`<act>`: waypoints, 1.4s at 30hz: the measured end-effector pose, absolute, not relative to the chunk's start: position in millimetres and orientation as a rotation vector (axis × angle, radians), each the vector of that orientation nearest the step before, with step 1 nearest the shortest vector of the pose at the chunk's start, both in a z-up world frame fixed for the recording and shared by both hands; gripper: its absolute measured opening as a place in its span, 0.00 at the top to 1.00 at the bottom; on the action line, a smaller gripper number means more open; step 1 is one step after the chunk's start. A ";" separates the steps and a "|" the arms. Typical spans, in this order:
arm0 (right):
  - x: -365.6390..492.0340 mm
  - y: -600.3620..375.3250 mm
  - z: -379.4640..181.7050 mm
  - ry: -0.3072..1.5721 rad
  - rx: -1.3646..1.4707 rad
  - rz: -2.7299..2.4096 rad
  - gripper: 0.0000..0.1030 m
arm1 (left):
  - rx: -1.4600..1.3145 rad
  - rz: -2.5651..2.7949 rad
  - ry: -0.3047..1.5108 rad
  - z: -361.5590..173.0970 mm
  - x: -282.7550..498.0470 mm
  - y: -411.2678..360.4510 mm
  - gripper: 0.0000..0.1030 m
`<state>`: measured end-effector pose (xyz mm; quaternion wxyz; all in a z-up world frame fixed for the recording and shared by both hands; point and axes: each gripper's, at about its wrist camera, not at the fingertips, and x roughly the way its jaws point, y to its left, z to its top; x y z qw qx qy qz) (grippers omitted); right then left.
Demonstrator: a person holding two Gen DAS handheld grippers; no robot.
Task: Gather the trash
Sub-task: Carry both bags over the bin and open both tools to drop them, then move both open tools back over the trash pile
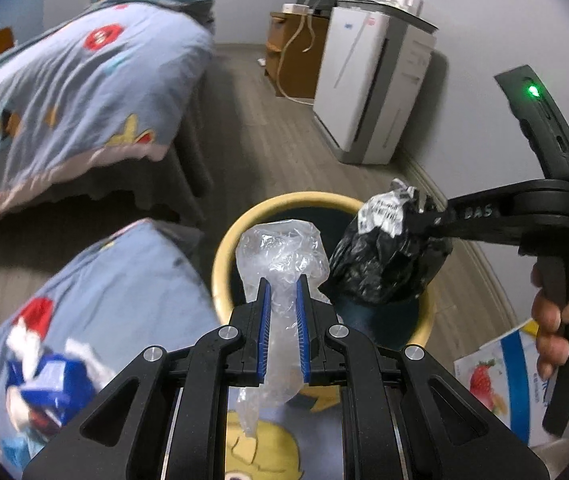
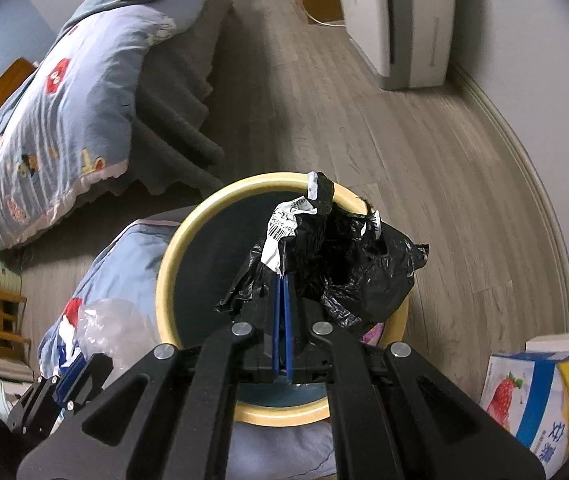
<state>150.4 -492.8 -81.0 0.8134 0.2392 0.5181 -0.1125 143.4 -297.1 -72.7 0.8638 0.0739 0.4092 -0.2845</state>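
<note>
left tongs [image 1: 284, 284]: clear wrap [image 1: 280, 252] | right tongs [image 2: 283, 280]: black bag [image 2: 348, 264], label illegible

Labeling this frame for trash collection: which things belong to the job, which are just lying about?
Job: clear plastic wrap in left gripper; black plastic bag in right gripper; yellow-rimmed bin.

Lying about: bed quilt, white appliance, strawberry carton.
</note>
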 end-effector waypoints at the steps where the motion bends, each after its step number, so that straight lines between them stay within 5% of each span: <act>1: 150.1 -495.2 -83.2 1.107 0.521 -0.250 0.99 | 0.171 -0.600 0.849 -72.8 143.3 -303.4 0.87; 11: 150.1 -503.6 -83.3 1.066 0.568 -0.307 0.98 | 0.176 -0.599 0.843 -79.2 149.3 -322.4 0.87; 16: 149.9 -505.1 -82.8 1.064 0.571 -0.315 0.95 | 0.171 -0.584 0.846 -81.5 148.9 -317.8 0.76; 18: 149.0 -505.5 -81.1 1.055 0.580 -0.316 0.71 | 0.163 -0.575 0.846 -81.9 149.0 -314.5 0.65; 22: 148.5 -502.3 -75.6 1.035 0.575 -0.319 0.53 | 0.157 -0.561 0.839 -79.9 147.9 -306.9 0.52; 27: 148.0 -498.2 -69.4 1.016 0.598 -0.308 0.20 | 0.160 -0.528 0.820 -72.6 145.4 -293.3 0.23; 32: 149.0 -486.3 -60.5 1.007 0.572 -0.314 0.06 | 0.157 -0.485 0.797 -58.7 144.8 -273.2 0.13; 42: 152.3 -465.0 -47.2 1.003 0.534 -0.308 0.06 | 0.175 -0.401 0.778 -24.5 139.9 -207.9 0.08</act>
